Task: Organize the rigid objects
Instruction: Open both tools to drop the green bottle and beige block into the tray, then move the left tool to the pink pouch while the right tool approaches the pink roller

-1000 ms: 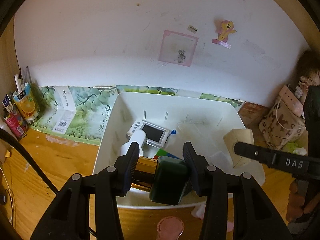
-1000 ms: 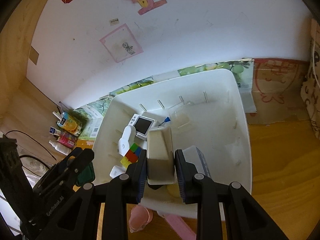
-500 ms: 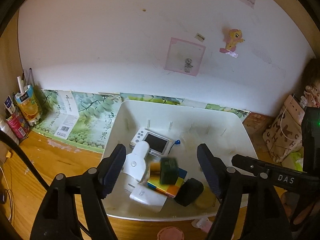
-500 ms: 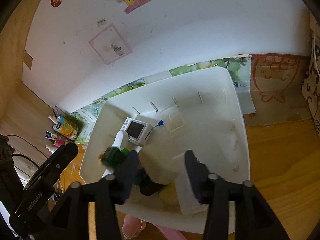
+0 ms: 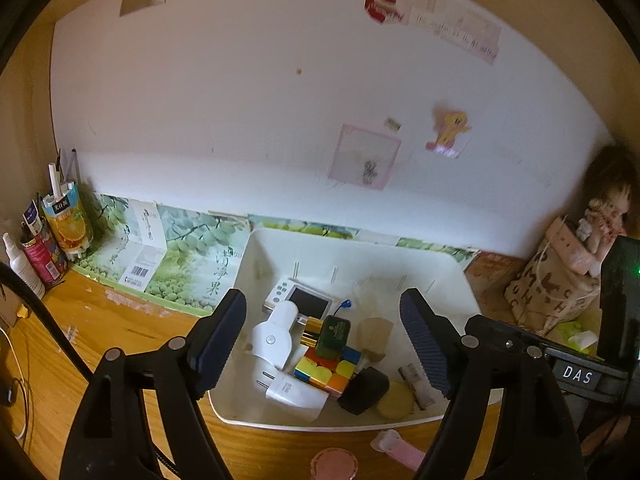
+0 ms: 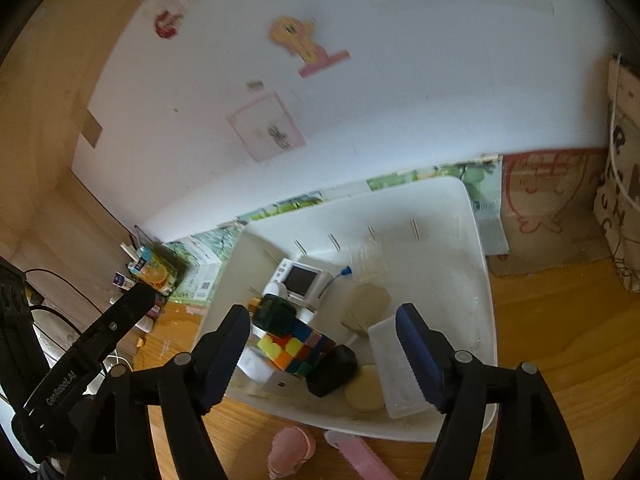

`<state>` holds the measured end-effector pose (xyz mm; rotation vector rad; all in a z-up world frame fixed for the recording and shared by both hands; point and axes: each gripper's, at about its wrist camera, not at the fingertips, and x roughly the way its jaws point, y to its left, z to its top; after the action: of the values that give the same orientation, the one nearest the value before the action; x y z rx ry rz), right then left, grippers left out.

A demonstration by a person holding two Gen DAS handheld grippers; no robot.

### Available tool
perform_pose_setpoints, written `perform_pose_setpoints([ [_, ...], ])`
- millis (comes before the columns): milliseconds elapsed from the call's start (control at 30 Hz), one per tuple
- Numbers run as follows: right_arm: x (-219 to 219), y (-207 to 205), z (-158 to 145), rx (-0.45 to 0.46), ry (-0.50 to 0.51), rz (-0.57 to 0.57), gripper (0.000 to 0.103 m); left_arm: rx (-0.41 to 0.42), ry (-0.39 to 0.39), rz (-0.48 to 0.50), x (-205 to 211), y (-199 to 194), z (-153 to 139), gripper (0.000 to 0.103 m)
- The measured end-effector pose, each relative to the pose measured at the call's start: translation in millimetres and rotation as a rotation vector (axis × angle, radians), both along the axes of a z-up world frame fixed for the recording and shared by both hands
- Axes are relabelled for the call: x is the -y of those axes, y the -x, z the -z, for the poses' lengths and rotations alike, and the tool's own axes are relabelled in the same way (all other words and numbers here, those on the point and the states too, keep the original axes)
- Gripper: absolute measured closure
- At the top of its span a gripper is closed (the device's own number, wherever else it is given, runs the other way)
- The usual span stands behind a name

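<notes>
- Both grippers had let go since a second earlier: the left gripper [image 5: 322, 334], then clamped on a dark green rectangular block [image 5: 334, 337], and the right gripper [image 6: 322, 350], then clamped on a beige wooden block [image 6: 366, 306], now stood above the near edge of the white plastic bin [image 5: 256, 256] with nothing between their fingers.
- Their jaws had just been opening and stood wide apart, gripping nothing.
- That dark green block lay inside the bin, resting on a multicoloured puzzle cube [image 5: 328, 368] and touching a gold-coloured bar [image 5: 310, 330].
- That beige wooden block lay in the bin to the right of the green one, near a clear plastic piece [image 6: 368, 260].
- Also in the bin: a small white device with a dark screen [image 5: 300, 300] at the back, a white plug adapter [image 5: 288, 390] at the front left, a black rounded object [image 5: 362, 390] and a pale yellow disc [image 5: 396, 400] at the front, and a translucent white box [image 6: 398, 372] at the front right.
- On the wooden desk [image 5: 120, 328] in front of the bin lay a pink round lid [image 5: 334, 464] and a pink comb-like strip [image 6: 360, 460].
</notes>
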<state>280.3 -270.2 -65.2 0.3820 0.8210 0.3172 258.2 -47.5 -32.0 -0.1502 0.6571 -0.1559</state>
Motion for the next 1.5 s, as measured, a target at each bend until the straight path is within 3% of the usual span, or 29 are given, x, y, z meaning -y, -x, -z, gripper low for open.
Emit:
perform_pose_setpoints([
  [433, -6.9, 59.1, -38.9, 0.166, -0.02, 0.18, 0.022, 0.091, 0.051, 0.121, -30.6, 43.8, -35.5, 0.017],
  [767, -38.8, 109.5, -37.5, 0.247, 0.083, 0.327, 0.02, 0.09, 0.099, 0.197, -74.0, 59.3, -37.2, 0.016],
  [1033, -65.5, 138.8, -20.6, 0.271, 0.145, 0.413, 0.02, 0.022, 0.073, 0.242, -92.9, 59.5, -22.8, 0.012],
  [1500, -72.0, 149.7, 25.1, 0.253, 0.275, 0.359, 0.02, -0.215, 0.031, 0.216, -75.9, 53.7, 22.0, 0.011],
])
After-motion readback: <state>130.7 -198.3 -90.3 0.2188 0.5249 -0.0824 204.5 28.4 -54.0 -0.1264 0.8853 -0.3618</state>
